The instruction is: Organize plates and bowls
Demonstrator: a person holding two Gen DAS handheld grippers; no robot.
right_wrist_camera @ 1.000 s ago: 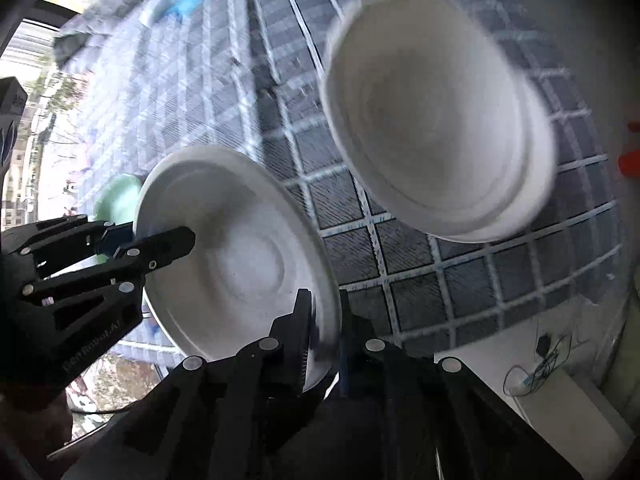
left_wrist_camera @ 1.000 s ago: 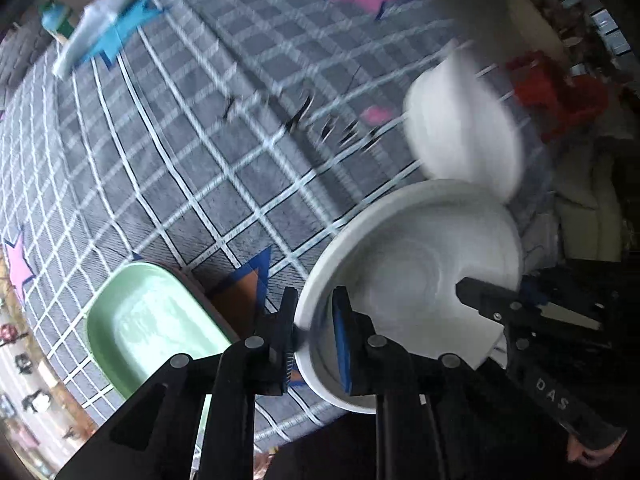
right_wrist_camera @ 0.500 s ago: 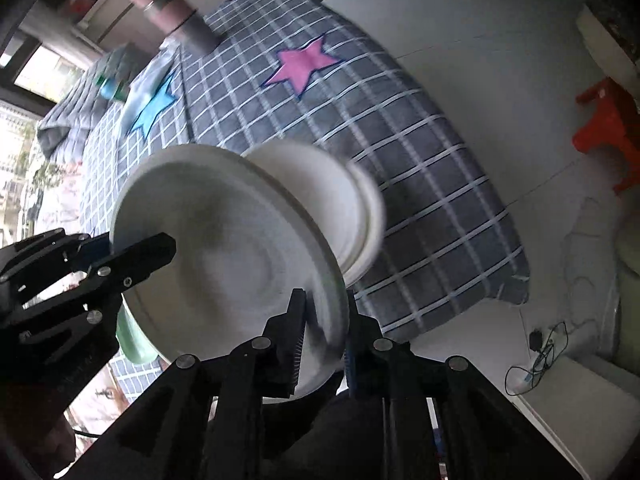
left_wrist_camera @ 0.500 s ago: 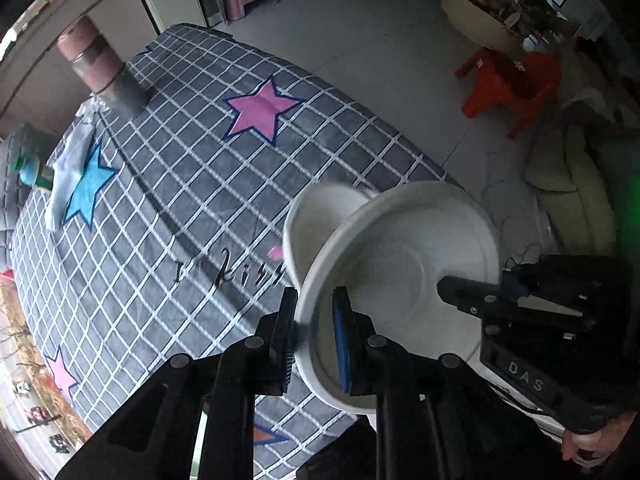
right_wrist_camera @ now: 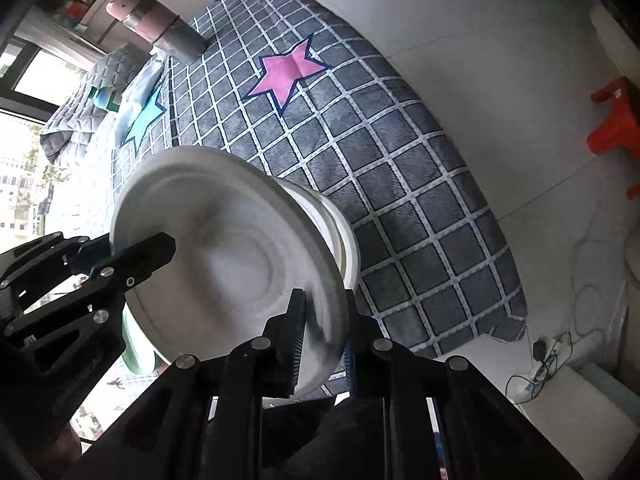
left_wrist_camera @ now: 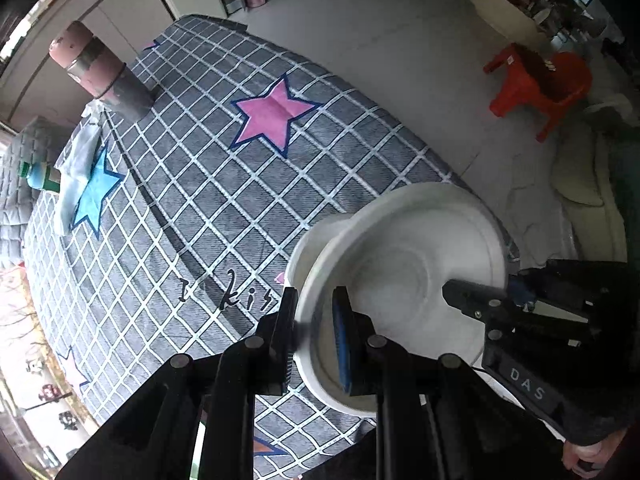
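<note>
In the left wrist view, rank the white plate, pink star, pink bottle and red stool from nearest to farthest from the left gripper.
1. white plate, clamped in the left gripper.
2. pink star, mid-cloth.
3. pink bottle at the far left and red stool on the floor at the right: too close to call.

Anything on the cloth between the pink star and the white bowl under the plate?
Nothing: in the left wrist view, bare checked cloth runs from pink star to white bowl.
</note>
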